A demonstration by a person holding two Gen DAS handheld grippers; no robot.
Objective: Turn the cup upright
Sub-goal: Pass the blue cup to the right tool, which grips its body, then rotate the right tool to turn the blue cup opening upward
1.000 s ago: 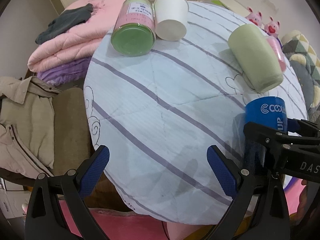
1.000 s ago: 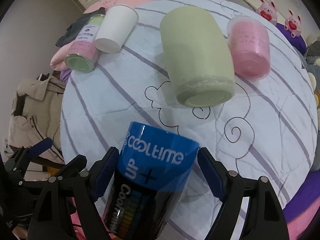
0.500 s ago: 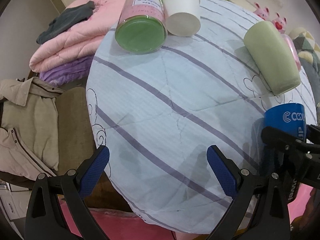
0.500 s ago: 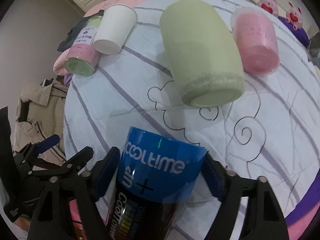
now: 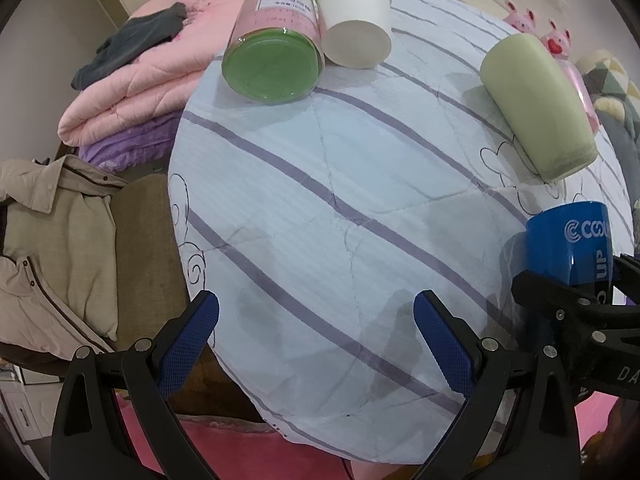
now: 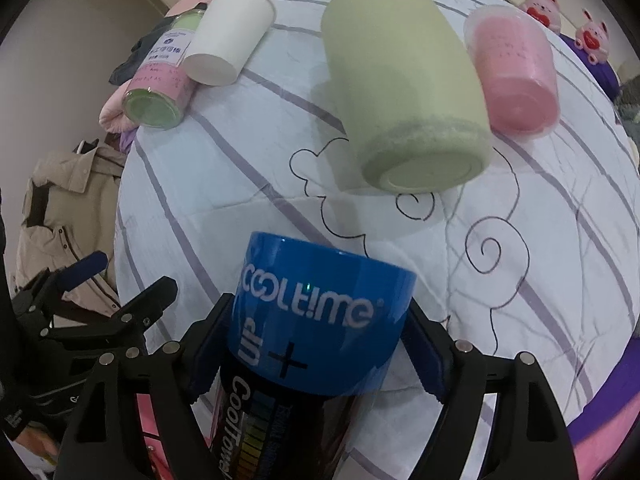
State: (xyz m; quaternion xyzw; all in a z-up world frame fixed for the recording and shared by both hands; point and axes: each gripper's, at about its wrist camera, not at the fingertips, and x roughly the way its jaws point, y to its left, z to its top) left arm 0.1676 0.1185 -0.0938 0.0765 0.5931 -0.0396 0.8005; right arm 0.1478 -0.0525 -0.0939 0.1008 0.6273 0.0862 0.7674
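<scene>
The right claw [image 6: 316,364] is clamped on the blue cup [image 6: 320,312], a pad pressed to each side of it. The cup fills the lower middle of the right wrist view, its printed lettering upside down, its blue end pointing away from the camera toward the striped quilt [image 6: 248,176]. In the left wrist view the same cup [image 5: 568,240] sits at the right edge, gripped in the black fingers of the right claw [image 5: 568,296] above the quilt's near edge.

By my reading, the grasp is done and the cup appears lifted off the quilt, though its far end hides any contact. The turn itself seems unfinished: the inverted print suggests the cup is not yet the right way up. What is left is to finish rotating it, set it down standing, and let go.

The left claw [image 5: 316,332] is spread wide and holds nothing, low in its own frame over the quilt.

Other cups lie on their sides: a green cup [image 6: 404,84] just above the blue one, a pink cup [image 6: 516,72] beside it, a white cup [image 6: 228,40] and a jar [image 6: 160,76] at upper left.
</scene>
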